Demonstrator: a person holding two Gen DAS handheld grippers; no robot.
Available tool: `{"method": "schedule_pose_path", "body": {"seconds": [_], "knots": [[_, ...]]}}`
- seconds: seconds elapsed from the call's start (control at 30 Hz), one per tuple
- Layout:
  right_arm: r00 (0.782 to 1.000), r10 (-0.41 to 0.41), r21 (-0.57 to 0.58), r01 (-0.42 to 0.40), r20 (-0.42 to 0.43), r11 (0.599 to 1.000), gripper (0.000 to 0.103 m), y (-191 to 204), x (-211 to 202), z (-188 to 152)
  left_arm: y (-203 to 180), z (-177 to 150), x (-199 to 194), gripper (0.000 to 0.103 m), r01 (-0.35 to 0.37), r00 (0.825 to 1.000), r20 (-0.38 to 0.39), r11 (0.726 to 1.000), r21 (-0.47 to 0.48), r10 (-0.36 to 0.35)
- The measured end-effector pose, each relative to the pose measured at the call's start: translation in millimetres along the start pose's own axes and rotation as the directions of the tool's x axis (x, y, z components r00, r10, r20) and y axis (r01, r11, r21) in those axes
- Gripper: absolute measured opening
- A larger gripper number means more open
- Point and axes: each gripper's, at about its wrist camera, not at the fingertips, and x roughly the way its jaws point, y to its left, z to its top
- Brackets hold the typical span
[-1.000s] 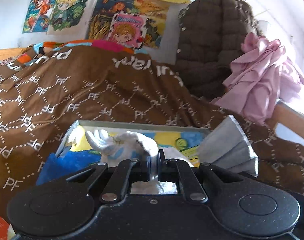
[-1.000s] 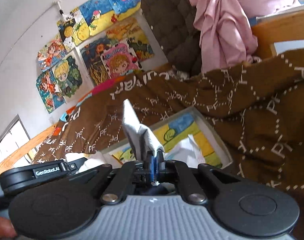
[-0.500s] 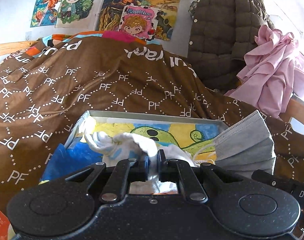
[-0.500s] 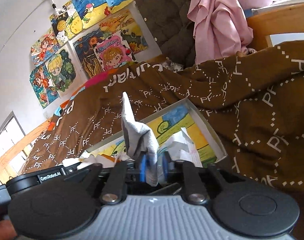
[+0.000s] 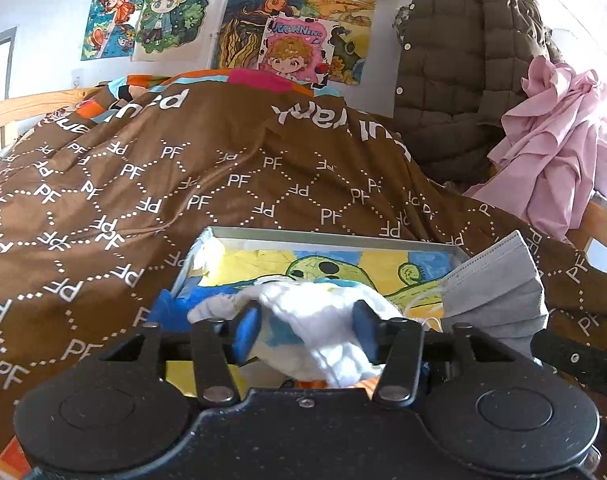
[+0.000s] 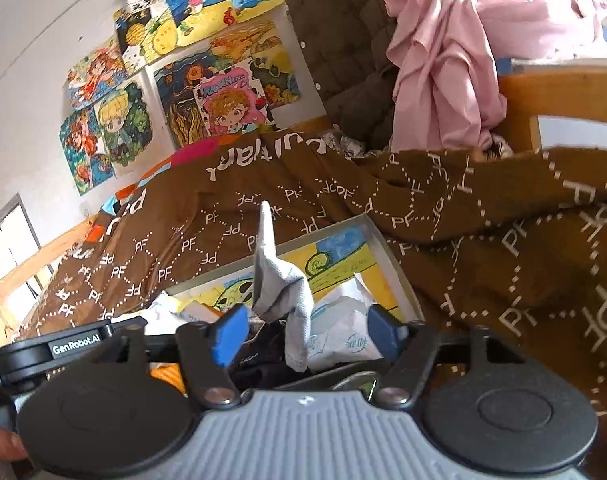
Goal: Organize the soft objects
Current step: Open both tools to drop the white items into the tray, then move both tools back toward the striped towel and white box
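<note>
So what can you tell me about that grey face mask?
The grey face mask is soft pleated cloth, folded in flat ridges, with a thin white ear loop trailing off one side. In the left wrist view it leans over the right edge of the shallow box with the painted bottom. In the right wrist view it sticks up crumpled between the open blue pads of the right gripper, one pointed corner up. Whether a pad touches it, I cannot tell.
</note>
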Motion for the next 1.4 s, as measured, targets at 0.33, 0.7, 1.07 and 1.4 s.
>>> {"method": "schedule_pose_path", "body": {"seconds": [0.33, 0.7, 1.07, 1.4], "knots": [[0.999, 0.012, -0.056, -0.01, 0.041, 0.998, 0.096, 19.7, -58.1, 3.1, 4.9, -1.2, -56.7, 0.082, -0.019, 1.0, 0.024, 1.0, 0.021, 0.019], [0.995, -0.013, -0.095, 0.023, 0.102, 0.995, 0.103, 36.0, -127.5, -0.6, -2.5, -11.7, -142.4, 0.094, 0.003, 0.993, 0.114, 0.998, 0.059, -0.01], [0.999, 0.022, -0.115, -0.018, 0.041, 0.993, 0.103, 53.1, -176.4, -38.8, 11.5, -35.7, -207.2, 0.102, 0.003, 0.989, 0.147, 0.994, 0.107, -0.019], [0.996, 0.053, -0.164, -0.064, -0.072, 0.984, 0.103, 78.7, -191.0, -71.4, 48.6, -70.3, -221.7, 0.102, -0.042, 0.998, 0.05, 0.993, 0.113, 0.037]]}}
